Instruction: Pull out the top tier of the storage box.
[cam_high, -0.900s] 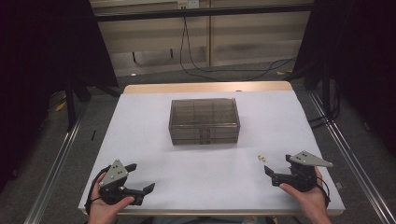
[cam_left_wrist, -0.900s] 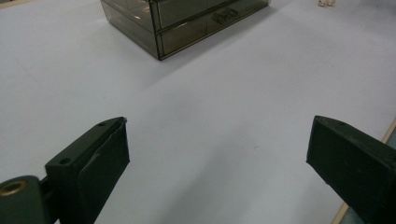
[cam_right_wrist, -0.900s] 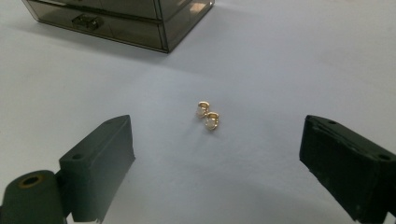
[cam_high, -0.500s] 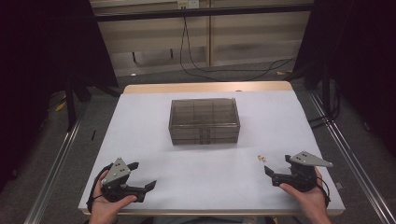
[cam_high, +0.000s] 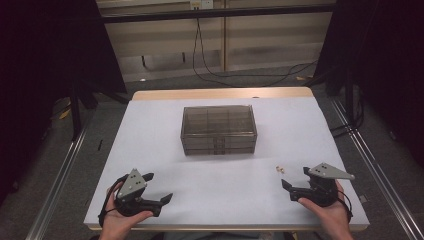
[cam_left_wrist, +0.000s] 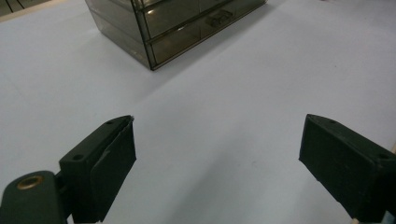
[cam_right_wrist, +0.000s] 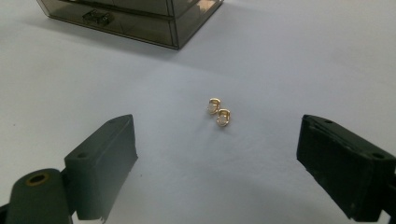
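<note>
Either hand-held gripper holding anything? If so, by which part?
Nothing held. Left hand-held gripper and right hand-held gripper both stand open over the white table; the two small gold earrings lie untouched.

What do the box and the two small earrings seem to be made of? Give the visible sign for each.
Box: probably smoky clear plastic; its inner dividers show through the glossy walls. Earrings: gold-coloured metal, shiny, each apparently around a pale stone; too small to be sure.

Left gripper (cam_high: 159, 194): my black two-jaw tool, grey three-cornered plate on top, lower left of the high view.
Right gripper (cam_high: 291, 181): matching black body, grey plate, lower right.
Jaws: black blocks, small screw holes, brass-coloured pivot.
</note>
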